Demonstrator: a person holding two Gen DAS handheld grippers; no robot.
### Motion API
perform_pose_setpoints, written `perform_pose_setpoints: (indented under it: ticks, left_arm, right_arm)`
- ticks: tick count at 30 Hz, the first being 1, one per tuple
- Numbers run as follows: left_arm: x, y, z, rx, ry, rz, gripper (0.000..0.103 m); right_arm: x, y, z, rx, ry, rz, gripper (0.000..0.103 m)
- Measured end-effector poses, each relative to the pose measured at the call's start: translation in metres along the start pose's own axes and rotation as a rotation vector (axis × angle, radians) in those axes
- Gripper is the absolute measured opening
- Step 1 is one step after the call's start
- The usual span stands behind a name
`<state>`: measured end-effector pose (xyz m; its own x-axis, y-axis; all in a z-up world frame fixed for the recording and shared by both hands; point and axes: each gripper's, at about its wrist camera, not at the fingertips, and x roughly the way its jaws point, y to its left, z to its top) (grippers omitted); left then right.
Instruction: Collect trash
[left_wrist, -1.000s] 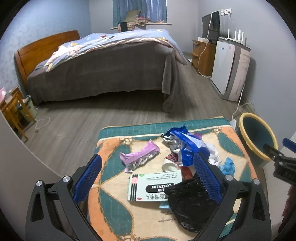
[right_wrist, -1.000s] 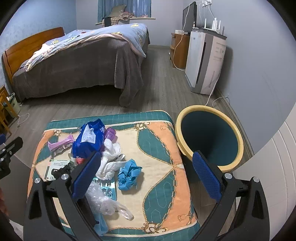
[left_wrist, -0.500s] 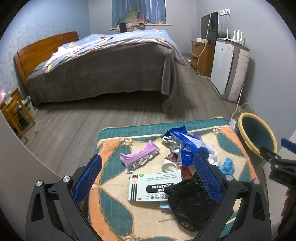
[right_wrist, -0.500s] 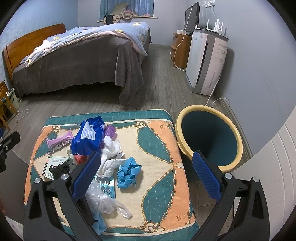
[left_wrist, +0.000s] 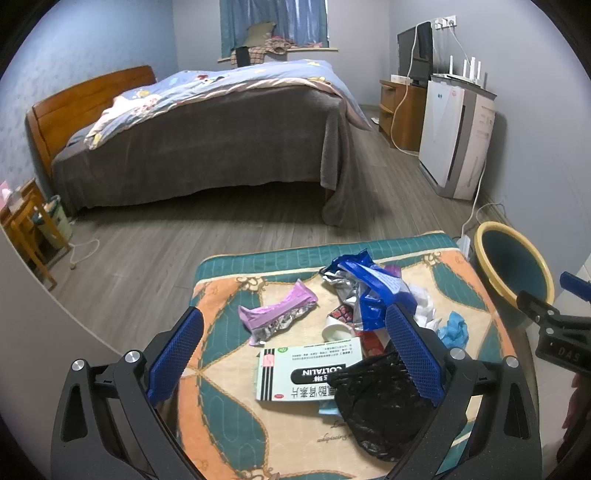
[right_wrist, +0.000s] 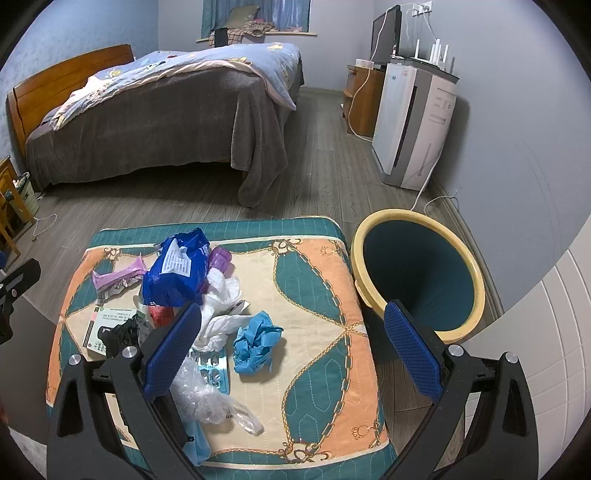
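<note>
Step in hand, as judged: approach, before the first pick. Nothing is collected yet.

In the left wrist view, the left hand-held gripper (left_wrist: 293, 354) is released, jaws wide apart and empty, above the lower centre of the frame. Between its fingers lie the medicine box (left_wrist: 301, 373) and the black bag (left_wrist: 380, 402), touching each other. The purple wrapper (left_wrist: 277, 314) lies just beyond, with the blue packet (left_wrist: 369, 291) to its right.

In the right wrist view, the right hand-held gripper (right_wrist: 291, 350) is also released and empty. The trash sits in the left half of the padded surface (right_wrist: 317, 280); the blue crumpled paper (right_wrist: 256, 341) lies between the fingers, the clear bag (right_wrist: 207, 397) at lower left. The bin (right_wrist: 419, 273) stands at right, just beside the surface.

Next move, as judged: lower one hand-held gripper over a single item, close on it, then carry it right to the bin.
</note>
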<state>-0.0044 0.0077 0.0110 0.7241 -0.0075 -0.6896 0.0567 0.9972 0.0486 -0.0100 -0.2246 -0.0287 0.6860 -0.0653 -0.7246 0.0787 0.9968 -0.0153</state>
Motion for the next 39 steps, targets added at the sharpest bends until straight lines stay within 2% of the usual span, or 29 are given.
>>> perform_pose_setpoints:
  ticks: [26, 32, 35, 38, 39]
  left_arm:
    - [0.0000, -0.0012, -0.0005, 0.002, -0.002, 0.003, 0.098]
    - [-0.0010, 0.0008, -0.0009, 0.015, -0.019, -0.004, 0.098]
    - [0.0030, -0.0005, -0.0020, 0.047, -0.006, 0.034, 0.098]
    - [0.0068, 0.0005, -0.0039, 0.042, 0.015, 0.034, 0.098]
    - [0.0075, 0.0030, -0.0041, 0.033, 0.013, 0.033, 0.098]
  right_arm:
    - [0.0023, 0.0007, 0.0000, -0.008, 0.014, -0.003, 0.097]
    - [0.0028, 0.0058, -0.0006, -0.032, -0.001, -0.038, 0.097]
    - [0.0023, 0.0036, -0.0002, -0.004, -0.005, -0.012, 0.097]
    - [0.0032, 0.0054, -0.0011, -0.003, 0.006, 0.014, 0.097]
    - [0.0059, 0.0076, -0.0023, -0.006, 0.032, 0.050, 0.097]
